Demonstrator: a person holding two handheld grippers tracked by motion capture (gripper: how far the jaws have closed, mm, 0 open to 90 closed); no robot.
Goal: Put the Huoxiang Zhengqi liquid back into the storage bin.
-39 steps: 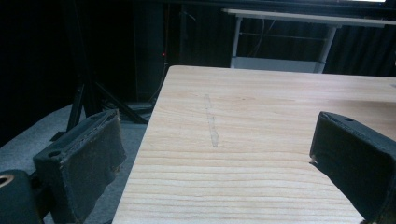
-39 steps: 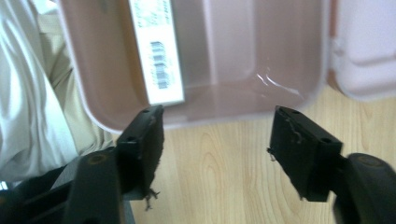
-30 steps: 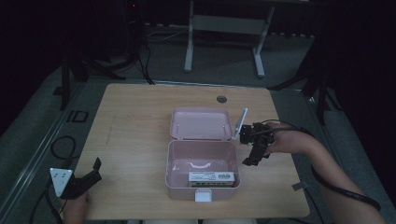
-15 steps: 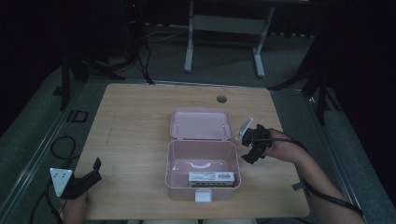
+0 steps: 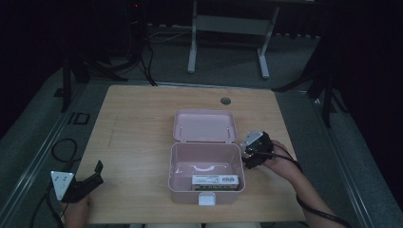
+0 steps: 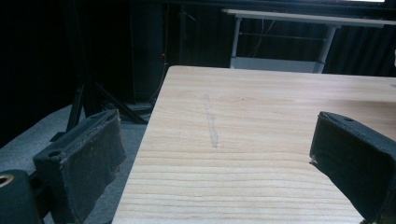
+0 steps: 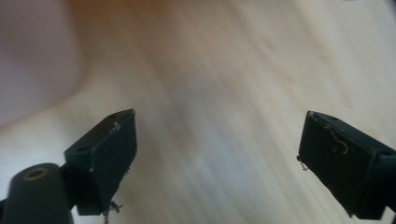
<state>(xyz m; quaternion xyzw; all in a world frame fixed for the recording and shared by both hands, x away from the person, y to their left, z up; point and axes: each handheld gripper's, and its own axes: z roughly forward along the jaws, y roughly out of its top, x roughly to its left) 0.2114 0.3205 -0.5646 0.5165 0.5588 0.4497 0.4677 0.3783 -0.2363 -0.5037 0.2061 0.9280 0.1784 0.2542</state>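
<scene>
A pink box [image 5: 206, 175] stands open in the middle of the wooden table [image 5: 138, 133], its lid [image 5: 204, 126] laid back flat behind it. Inside, against the front wall, lies a small white box with a label [image 5: 216, 180]. My right gripper [image 5: 251, 159] hovers just right of the pink box, its jaws wide apart with bare tabletop between them [image 7: 219, 154]; a blurred pink corner [image 7: 32, 56] shows at upper left. My left gripper [image 5: 90, 179] rests at the table's front left corner, open and empty [image 6: 215, 163].
A small round hole [image 5: 225, 100] sits in the table near its far edge. A white metal frame [image 5: 228, 28] stands on the floor beyond. Cables [image 5: 62, 152] lie on the grey floor at left. The table's left edge [image 6: 144, 140] runs beside my left gripper.
My right gripper has moved toward the near side along the pink box's right wall and dropped lower. The left gripper has stayed still.
</scene>
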